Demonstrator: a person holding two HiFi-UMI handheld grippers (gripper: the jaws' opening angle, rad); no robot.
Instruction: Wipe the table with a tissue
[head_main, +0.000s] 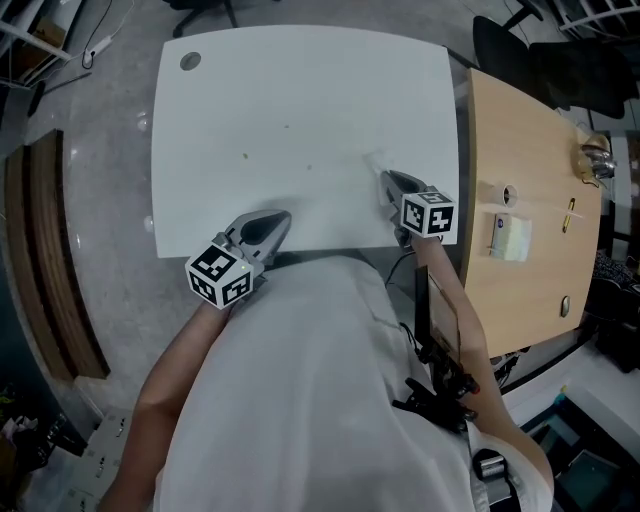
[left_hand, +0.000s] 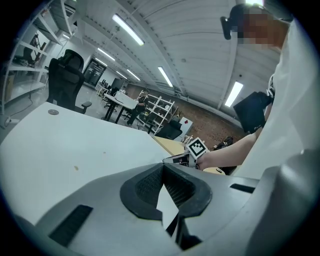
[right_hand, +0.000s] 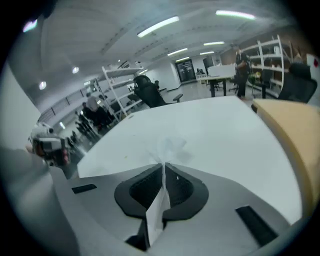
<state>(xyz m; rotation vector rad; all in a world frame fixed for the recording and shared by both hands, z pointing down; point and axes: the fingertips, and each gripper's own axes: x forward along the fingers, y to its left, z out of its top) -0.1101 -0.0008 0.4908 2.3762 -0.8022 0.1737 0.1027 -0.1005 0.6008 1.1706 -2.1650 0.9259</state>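
Tissue is pinched between the closed jaws of the right gripper. Its crumpled white end fans out past the tips, low over the white table, toward the near right part of the top. The left gripper lies at the table's near edge, well apart from the right one, with its jaws drawn together at the tips. A small dark speck marks the white top between them and the far edge. A wooden desk stands just beside the table on the right.
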